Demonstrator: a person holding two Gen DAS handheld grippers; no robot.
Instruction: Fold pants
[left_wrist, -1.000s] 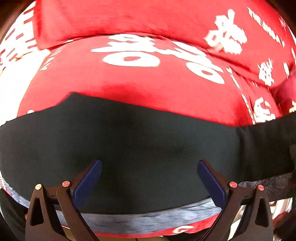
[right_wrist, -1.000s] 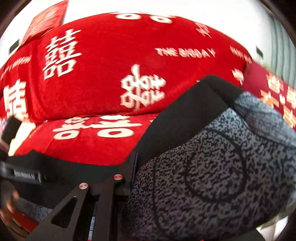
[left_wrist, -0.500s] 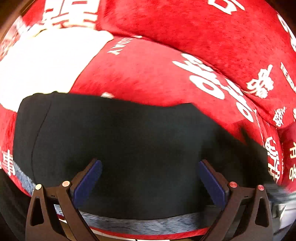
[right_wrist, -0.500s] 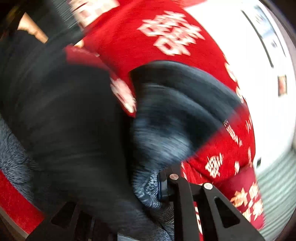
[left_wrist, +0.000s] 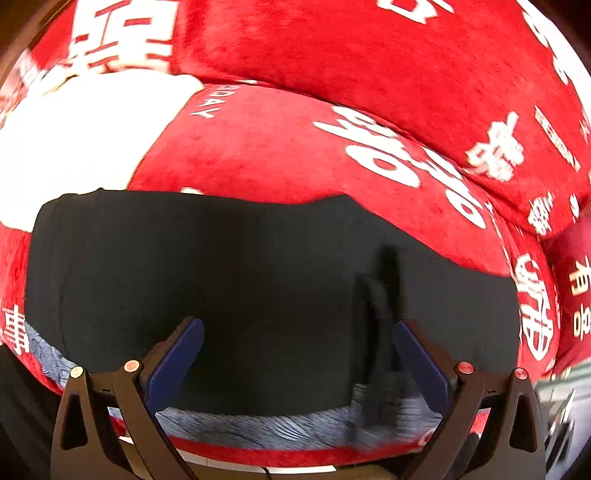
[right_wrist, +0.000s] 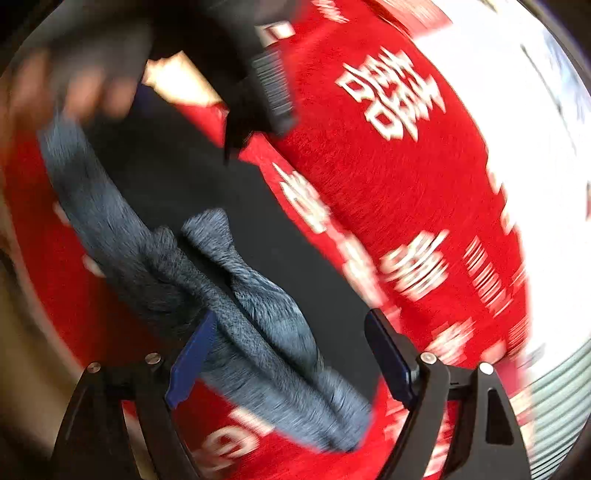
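Note:
The black pants (left_wrist: 258, 280) lie folded across the red sofa seat, with their grey speckled lining (left_wrist: 258, 428) showing along the near edge. My left gripper (left_wrist: 295, 354) is open just above the pants, jaws wide apart and empty. In the right wrist view, my right gripper (right_wrist: 291, 354) is open, and a bunched grey part of the pants (right_wrist: 258, 325) lies loose between its jaws. The black side (right_wrist: 229, 221) stretches away behind it. This view is motion-blurred.
The red sofa cover with white characters (left_wrist: 295, 147) fills both views, with the back cushion (left_wrist: 369, 55) behind the seat. The left gripper body and a hand (right_wrist: 92, 88) appear blurred at the upper left of the right wrist view. A white wall (right_wrist: 498, 92) stands at the right.
My right gripper has swung left with the grey end of the pants, laid it over, and opened. The pants are now shorter and doubled. My left gripper stayed open and turned left.

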